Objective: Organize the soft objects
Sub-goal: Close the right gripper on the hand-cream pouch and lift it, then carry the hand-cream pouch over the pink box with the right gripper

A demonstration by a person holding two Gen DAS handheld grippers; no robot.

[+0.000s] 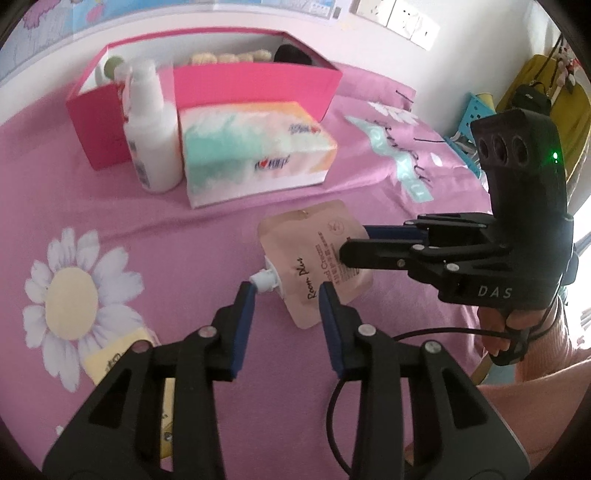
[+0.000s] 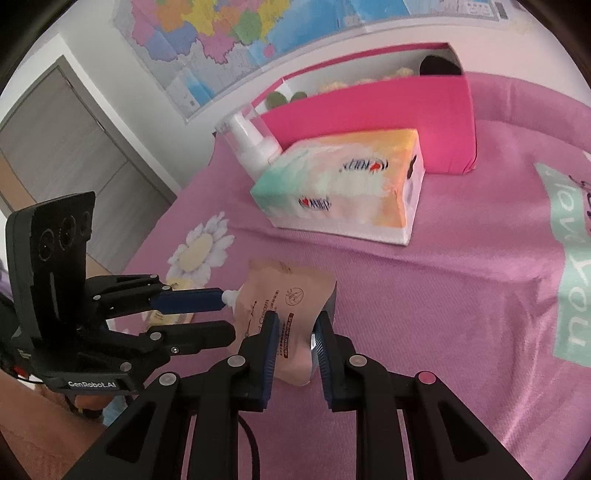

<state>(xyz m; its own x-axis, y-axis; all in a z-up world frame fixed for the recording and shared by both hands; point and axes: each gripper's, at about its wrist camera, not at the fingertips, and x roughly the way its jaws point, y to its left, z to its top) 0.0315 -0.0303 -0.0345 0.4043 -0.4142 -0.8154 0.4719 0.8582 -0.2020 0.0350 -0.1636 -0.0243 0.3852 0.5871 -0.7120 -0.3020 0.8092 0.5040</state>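
Observation:
A beige hand-cream pouch with a white screw cap lies on the pink bedspread; it also shows in the right wrist view. My left gripper is open, its fingers either side of the pouch's cap end. My right gripper is shut on the pouch's other end, and appears in the left wrist view. A pink box stands behind, with soft items inside.
A tissue pack and a white pump bottle stand in front of the pink box. A yellow packet lies at the lower left on the daisy-print bedspread. A wall map hangs behind the bed.

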